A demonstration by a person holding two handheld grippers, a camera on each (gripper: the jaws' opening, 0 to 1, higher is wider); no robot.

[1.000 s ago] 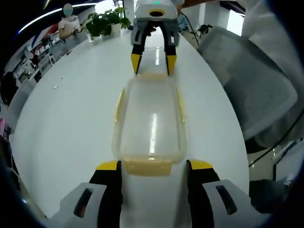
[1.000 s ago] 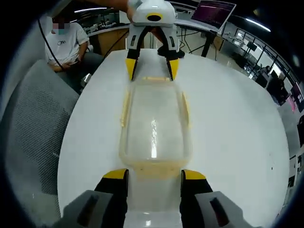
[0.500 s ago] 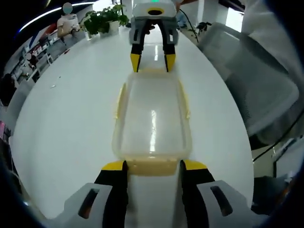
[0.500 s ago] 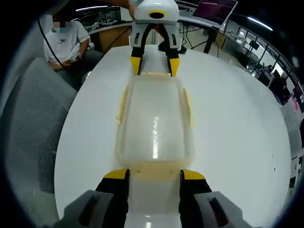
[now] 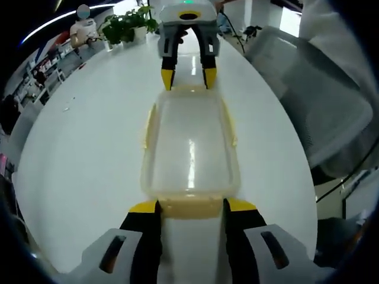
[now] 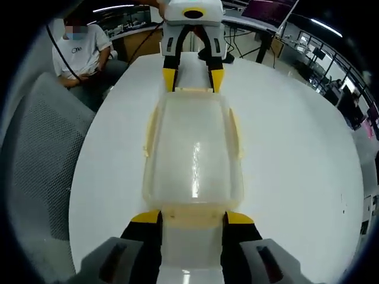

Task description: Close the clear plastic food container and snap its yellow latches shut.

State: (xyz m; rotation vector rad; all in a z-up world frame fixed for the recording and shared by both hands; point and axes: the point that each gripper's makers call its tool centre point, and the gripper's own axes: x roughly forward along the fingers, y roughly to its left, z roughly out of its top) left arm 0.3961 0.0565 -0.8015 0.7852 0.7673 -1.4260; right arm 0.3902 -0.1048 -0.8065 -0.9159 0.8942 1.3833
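Note:
The clear plastic container [image 5: 190, 148] lies lengthwise on the white table with its lid on. Pale yellow latches run along its long sides [image 5: 148, 127] and short ends. In the left gripper view, my left gripper [image 5: 190, 207] has its yellow-tipped jaws pressed against both ends of the near end latch [image 5: 190, 206]. My right gripper [image 5: 187, 78] stands at the far end, facing me. In the right gripper view, my right gripper [image 6: 192, 217] holds the end latch [image 6: 192, 213] the same way. The left gripper [image 6: 193, 80] flanks the opposite latch.
The round white table [image 5: 77, 154] has free room on both sides of the container. A grey mesh chair [image 5: 308, 100] stands beside the table. A potted plant [image 5: 124, 26] sits at its far end. A seated person [image 6: 80, 50] is beyond the table edge.
My left gripper's jaws have narrowed onto the near end latch. Both grippers have moved in closer to the container's ends. The container has stayed in place.

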